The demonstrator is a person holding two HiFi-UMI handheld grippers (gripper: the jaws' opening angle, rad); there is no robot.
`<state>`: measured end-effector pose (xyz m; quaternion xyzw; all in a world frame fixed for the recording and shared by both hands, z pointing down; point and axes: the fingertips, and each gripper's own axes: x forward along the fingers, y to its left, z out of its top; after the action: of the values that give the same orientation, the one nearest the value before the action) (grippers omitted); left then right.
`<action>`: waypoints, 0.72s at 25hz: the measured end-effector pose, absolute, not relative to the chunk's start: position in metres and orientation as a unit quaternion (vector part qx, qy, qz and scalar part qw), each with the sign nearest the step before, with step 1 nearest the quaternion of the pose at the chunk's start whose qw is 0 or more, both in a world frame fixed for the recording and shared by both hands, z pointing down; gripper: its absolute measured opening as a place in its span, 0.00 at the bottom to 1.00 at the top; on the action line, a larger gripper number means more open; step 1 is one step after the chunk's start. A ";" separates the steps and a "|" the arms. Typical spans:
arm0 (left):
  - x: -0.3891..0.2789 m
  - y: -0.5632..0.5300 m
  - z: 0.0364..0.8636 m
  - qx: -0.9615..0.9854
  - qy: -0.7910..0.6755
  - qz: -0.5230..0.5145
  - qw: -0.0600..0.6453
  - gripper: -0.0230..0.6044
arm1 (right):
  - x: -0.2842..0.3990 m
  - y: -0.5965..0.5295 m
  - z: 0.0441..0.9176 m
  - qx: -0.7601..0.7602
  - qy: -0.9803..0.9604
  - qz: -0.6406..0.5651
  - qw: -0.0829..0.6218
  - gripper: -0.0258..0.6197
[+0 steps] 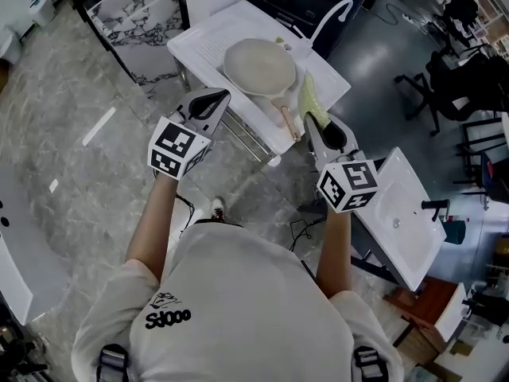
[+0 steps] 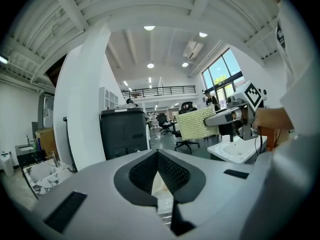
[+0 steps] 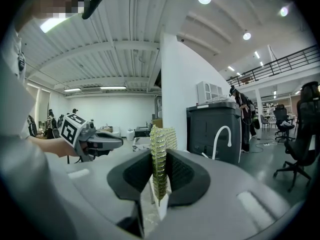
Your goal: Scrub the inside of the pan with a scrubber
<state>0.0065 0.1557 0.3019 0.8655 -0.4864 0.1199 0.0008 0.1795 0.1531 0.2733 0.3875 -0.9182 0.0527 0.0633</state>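
A beige pan [image 1: 258, 66] rests in the white sink unit [image 1: 208, 32], its wooden handle [image 1: 285, 118] pointing toward me. My right gripper [image 1: 316, 124] is shut on a yellow-green scrubber [image 1: 312, 98], held just off the sink's near right edge beside the handle. In the right gripper view the scrubber [image 3: 161, 156] stands upright, pinched between the jaws. My left gripper [image 1: 213, 100] hovers at the sink's near left edge, shut with nothing in it. The left gripper view shows its jaws meeting and, further off, the scrubber [image 2: 196, 123] in the right gripper.
A white curved faucet [image 1: 330, 14] rises behind the pan. A second white basin [image 1: 402, 213] with a black tap [image 1: 436, 205] stands at the right. A marble-patterned block [image 1: 135, 18] is at upper left, a dark cabinet [image 2: 124, 133] behind the sink, and office chairs [image 1: 441, 86] at far right.
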 end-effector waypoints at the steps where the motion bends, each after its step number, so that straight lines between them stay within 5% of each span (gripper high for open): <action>1: 0.001 0.151 0.304 0.866 -0.486 0.119 0.002 0.04 | 0.176 0.150 0.275 0.390 -0.917 0.053 0.064 0.16; 18: -0.044 0.081 0.337 0.882 -0.456 0.113 0.032 0.04 | 0.149 0.095 0.295 0.452 -0.885 0.077 0.086 0.16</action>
<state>-0.0441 0.0809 0.3374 0.8825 -0.4555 0.1127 0.0324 0.1488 0.0951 0.2954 0.4518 -0.8846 0.0770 0.0857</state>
